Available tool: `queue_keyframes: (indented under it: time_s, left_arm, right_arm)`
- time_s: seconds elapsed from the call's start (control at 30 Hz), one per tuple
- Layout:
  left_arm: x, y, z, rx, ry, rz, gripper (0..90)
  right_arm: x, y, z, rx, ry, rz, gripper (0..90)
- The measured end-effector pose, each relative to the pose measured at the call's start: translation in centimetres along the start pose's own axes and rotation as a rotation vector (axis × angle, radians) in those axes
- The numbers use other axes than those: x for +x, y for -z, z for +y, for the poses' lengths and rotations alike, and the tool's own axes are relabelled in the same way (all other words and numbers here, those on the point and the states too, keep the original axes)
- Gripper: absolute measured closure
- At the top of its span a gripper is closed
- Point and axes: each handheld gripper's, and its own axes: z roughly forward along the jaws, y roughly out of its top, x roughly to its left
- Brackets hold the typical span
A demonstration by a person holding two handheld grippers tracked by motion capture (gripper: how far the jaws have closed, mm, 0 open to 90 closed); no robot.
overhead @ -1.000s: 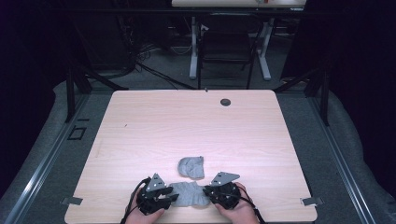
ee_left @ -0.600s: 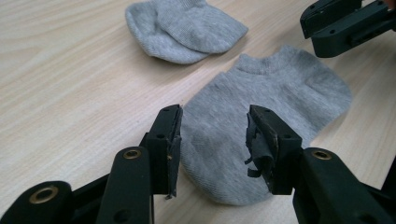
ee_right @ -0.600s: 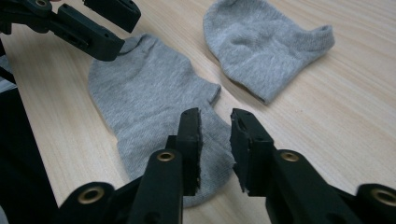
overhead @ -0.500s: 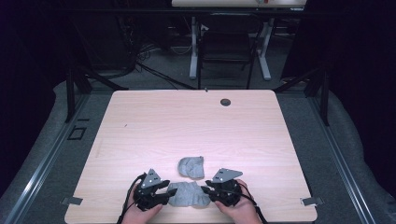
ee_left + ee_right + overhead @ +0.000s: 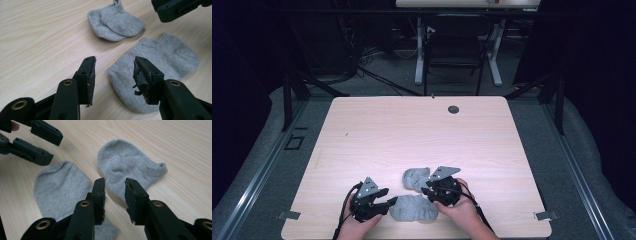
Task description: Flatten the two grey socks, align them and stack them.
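Two grey socks lie on my table (image 5: 377,135), close to its near edge. The flat sock (image 5: 414,208) lies nearest that edge, and the folded sock (image 5: 414,178) sits just beyond it. My left gripper (image 5: 113,72) hangs released, jaws apart over the flat sock's end. My right gripper (image 5: 114,195) gapes empty over the folded sock's edge.

No legible text, labels, brands, numbers or signs anywhere in frame, none on socks, grippers, table or background furniture
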Motion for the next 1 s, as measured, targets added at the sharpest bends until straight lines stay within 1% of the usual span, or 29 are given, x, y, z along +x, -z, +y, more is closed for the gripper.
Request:
queue_keyframes:
  time_s: [0.03, 0.13, 0.17, 0.2, 0.27, 0.3, 0.33, 0.4, 0.43, 0.57, 0.6, 0.67, 0.7, 0.8, 0.9, 0.93, 0.97, 1.0]
  left_arm:
    - [0.0, 0.0, 0.0, -0.001, 0.009, 0.001, 52.4]
    - [0.2, 0.0, 0.0, -0.004, 0.013, 0.002, 52.3]
    - [0.2, 0.0, 0.0, -0.004, 0.015, 0.001, 52.3]
    - [0.2, 0.0, 0.0, -0.003, 0.016, 0.0, 52.3]
    - [0.2, -0.1, -0.1, -0.003, 0.016, 0.001, 52.3]
    - [0.2, -0.1, 0.0, 0.0, 0.013, -0.001, 52.3]
    - [0.2, -0.1, 0.0, 0.0, 0.011, -0.001, 52.4]
    - [0.2, -0.1, -0.1, -0.002, 0.015, 0.001, 52.4]
    - [0.2, -0.2, -0.1, -0.001, 0.015, 0.0, 52.4]
    - [0.2, -0.2, -0.1, 0.002, 0.017, -0.002, 52.4]
    - [0.2, -0.2, -0.1, 0.002, 0.016, -0.001, 52.4]
    - [0.3, -0.2, -0.1, 0.006, 0.007, -0.001, 52.5]
    - [0.3, -0.2, -0.1, 0.006, 0.012, -0.003, 52.5]
    - [0.3, -0.3, -0.1, -0.002, 0.015, 0.003, 52.5]
    - [0.3, -0.3, -0.1, 0.002, 0.015, 0.0, 52.7]
    - [0.3, -0.2, -0.1, 0.006, 0.013, -0.003, 52.9]
    - [0.3, -0.2, -0.1, 0.006, 0.014, -0.003, 52.9]
    - [0.3, -0.2, -0.1, 0.005, 0.014, -0.003, 53.0]
  right_arm:
    - [0.0, -0.5, 0.4, 0.012, 0.005, 0.0, 69.6]
    - [0.1, -1.0, 0.8, 0.019, 0.003, -0.01, 69.7]
    - [0.1, -1.3, 0.9, 0.011, -0.001, -0.013, 69.8]
    - [0.0, -1.5, 1.2, 0.021, 0.004, -0.018, 70.0]
    - [0.0, -2.4, 1.7, 0.017, -0.009, -0.028, 70.3]
    - [0.0, -2.4, 1.7, 0.017, -0.009, -0.028, 70.3]
    - [-0.1, -2.6, 1.8, 0.029, -0.005, -0.035, 70.4]
    - [-0.1, -3.2, 2.0, 0.015, -0.021, -0.039, 70.4]
    - [-0.2, -3.6, 2.1, 0.025, -0.021, -0.04, 70.4]
    - [-0.3, -4.2, 2.1, 0.025, -0.027, -0.043, 70.5]
    - [-0.3, -4.3, 2.2, 0.033, -0.03, -0.045, 70.4]
    - [-0.3, -4.6, 2.2, 0.025, -0.039, -0.04, 70.4]
    - [-0.3, -4.7, 2.3, 0.027, -0.044, -0.035, 70.4]
    - [-0.2, -5.0, 2.3, 0.044, -0.043, -0.035, 70.2]
    - [-0.2, -5.5, 2.2, 0.053, -0.053, -0.041, 69.4]
    - [-0.2, -5.7, 2.2, 0.054, -0.057, -0.034, 69.4]
    - [-0.2, -5.8, 2.2, 0.073, -0.048, -0.042, 69.6]
    - [-0.2, -6.1, 2.1, 0.072, -0.054, -0.045, 70.4]
